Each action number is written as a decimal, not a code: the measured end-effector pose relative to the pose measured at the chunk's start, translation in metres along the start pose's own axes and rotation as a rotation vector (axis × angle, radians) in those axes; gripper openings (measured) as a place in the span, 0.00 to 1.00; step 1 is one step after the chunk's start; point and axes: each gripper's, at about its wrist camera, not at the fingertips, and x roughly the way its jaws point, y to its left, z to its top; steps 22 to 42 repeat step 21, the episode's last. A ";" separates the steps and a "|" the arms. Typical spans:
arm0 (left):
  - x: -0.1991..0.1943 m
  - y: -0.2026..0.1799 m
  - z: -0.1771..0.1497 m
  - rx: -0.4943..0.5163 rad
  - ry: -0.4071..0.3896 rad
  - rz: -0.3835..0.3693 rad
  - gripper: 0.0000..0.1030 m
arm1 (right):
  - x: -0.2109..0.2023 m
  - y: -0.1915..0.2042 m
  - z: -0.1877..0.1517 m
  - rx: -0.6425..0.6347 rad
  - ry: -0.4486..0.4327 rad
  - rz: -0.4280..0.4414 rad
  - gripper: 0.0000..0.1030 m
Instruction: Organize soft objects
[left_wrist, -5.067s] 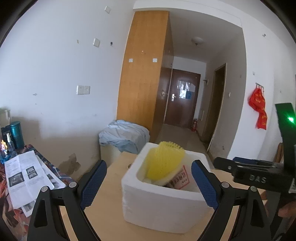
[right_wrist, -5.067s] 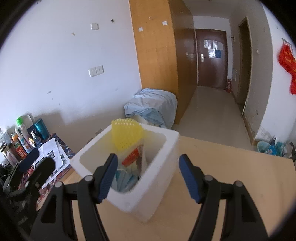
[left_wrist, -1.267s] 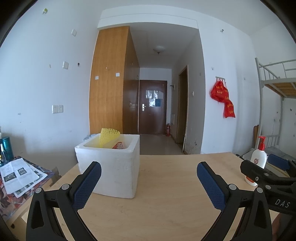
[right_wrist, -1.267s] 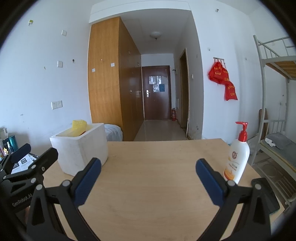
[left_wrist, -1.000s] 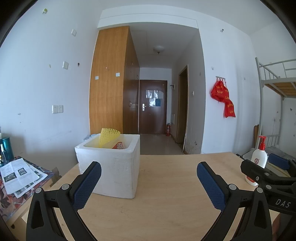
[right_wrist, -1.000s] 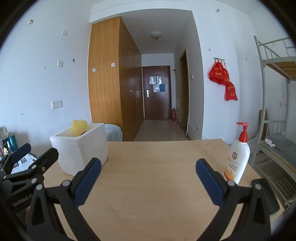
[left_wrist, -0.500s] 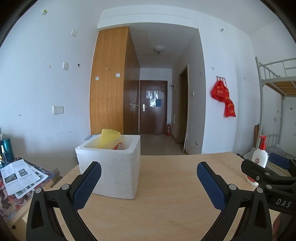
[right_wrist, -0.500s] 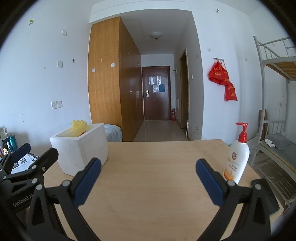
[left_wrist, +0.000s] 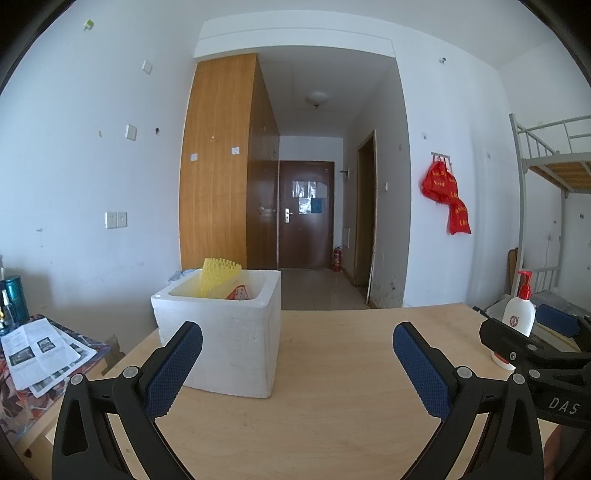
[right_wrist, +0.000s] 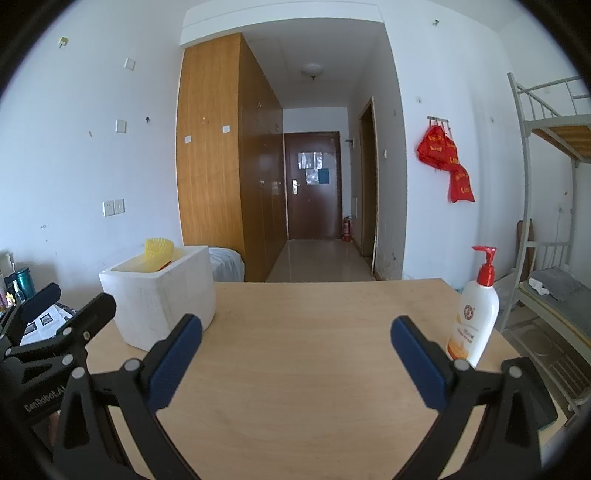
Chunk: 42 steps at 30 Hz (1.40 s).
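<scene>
A white foam box (left_wrist: 221, 343) stands on the left part of the wooden table (left_wrist: 332, 406). A yellow foam net (left_wrist: 218, 278) and a red-printed packet (left_wrist: 238, 293) stick out of it. The box (right_wrist: 159, 295) and the net (right_wrist: 158, 250) also show in the right wrist view. My left gripper (left_wrist: 297, 365) is open and empty, above the table, short of the box. My right gripper (right_wrist: 295, 356) is open and empty over the table's middle.
A white pump bottle with a red top (right_wrist: 474, 314) stands at the table's right edge; it also shows in the left wrist view (left_wrist: 517, 314). Papers (left_wrist: 40, 350) lie on a side surface to the left. A bunk bed (right_wrist: 546, 258) stands on the right.
Five seconds ago both grippers were close over the box; they have since pulled back and levelled out. In the last second nothing visibly moved.
</scene>
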 end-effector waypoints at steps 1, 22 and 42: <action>0.000 0.000 0.000 0.002 0.001 0.000 1.00 | 0.000 0.000 0.000 0.000 0.000 0.001 1.00; 0.009 0.001 0.003 -0.004 0.002 0.028 1.00 | 0.012 -0.001 0.007 -0.014 0.004 0.002 1.00; 0.009 0.001 0.003 -0.004 0.002 0.028 1.00 | 0.012 -0.001 0.007 -0.014 0.004 0.002 1.00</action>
